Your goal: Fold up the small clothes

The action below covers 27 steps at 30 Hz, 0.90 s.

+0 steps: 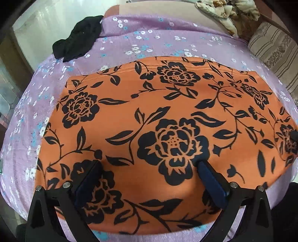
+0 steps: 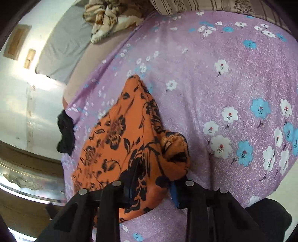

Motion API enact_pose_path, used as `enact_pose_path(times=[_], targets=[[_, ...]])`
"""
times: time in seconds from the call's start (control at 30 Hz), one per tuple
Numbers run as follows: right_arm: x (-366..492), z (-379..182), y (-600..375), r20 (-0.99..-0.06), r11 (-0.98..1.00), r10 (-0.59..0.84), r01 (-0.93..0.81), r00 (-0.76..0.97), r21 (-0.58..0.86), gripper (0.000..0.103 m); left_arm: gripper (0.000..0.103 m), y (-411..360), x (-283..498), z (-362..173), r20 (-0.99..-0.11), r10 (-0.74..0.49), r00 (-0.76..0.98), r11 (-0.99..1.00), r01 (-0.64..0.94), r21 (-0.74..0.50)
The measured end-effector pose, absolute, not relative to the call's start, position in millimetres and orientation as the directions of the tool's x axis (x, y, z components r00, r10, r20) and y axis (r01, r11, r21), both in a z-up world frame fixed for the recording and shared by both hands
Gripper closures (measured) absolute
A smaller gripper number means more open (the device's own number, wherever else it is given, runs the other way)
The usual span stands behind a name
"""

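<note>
An orange garment with black flowers lies spread flat on the purple flowered bedsheet. My left gripper is open, its dark blue pads resting on or just above the cloth near its front edge. In the right wrist view the same garment is lifted at its right end into a bunched fold. My right gripper is closed on that fold, with cloth filling the gap between the fingers.
A black garment lies crumpled at the bed's far left edge and also shows in the right wrist view. A patterned blanket and a striped pillow sit at the back right. The floor lies left of the bed.
</note>
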State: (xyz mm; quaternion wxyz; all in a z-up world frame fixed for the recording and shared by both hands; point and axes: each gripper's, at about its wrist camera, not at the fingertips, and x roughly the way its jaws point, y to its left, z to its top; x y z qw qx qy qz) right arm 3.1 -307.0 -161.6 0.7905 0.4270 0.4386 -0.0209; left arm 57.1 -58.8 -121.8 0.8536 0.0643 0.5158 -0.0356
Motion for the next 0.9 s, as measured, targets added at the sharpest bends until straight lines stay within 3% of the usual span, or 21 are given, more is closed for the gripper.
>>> enact_pose_path(times=[0.03,0.1,0.2,0.3,0.37,0.43,0.9], targets=[[2.6,-162.3,-307.9,-0.705,0.626,0.346,0.408,0.619,0.665,0.047,0.002,-58.3,55.9,-114.7,-0.878,-0.003,0.478,0.990,0.125,0.065],[2.0,-161.9,-307.8,-0.689,0.611,0.351,0.402,0.635,0.682,0.032,0.002,-57.4,52.1,-98.1,-0.849,-0.005,0.528,0.992,0.111,0.063],[4.7,-156.4,-302.8,-0.681,0.630,0.350,0.377,0.643,0.679,0.033,0.002,-62.2,54.7,-92.1,-0.845,-0.025,0.534,0.992,0.118,0.046],[12.5,-165.2,-300.0,-0.706,0.649,0.351,0.384,0.616,0.657,0.034,0.001,-73.6,67.0,-120.6,-0.896,0.024,0.442,0.986,0.138,0.094],[12.1,-165.6,-300.3,-0.710,0.656,0.337,0.386,0.619,0.648,0.044,0.001,-71.2,66.9,-122.8,-0.891,0.014,0.453,0.990,0.120,0.077],[12.4,-165.0,-300.4,-0.718,0.669,0.335,0.382,0.611,0.637,0.061,0.001,-71.1,66.7,-119.7,-0.891,0.010,0.455,0.990,0.122,0.074],[14.9,-164.7,-298.6,-0.734,0.704,0.308,0.374,0.606,0.604,0.053,0.000,-71.2,68.7,-126.8,-0.889,-0.011,0.458,0.990,0.131,0.055]])
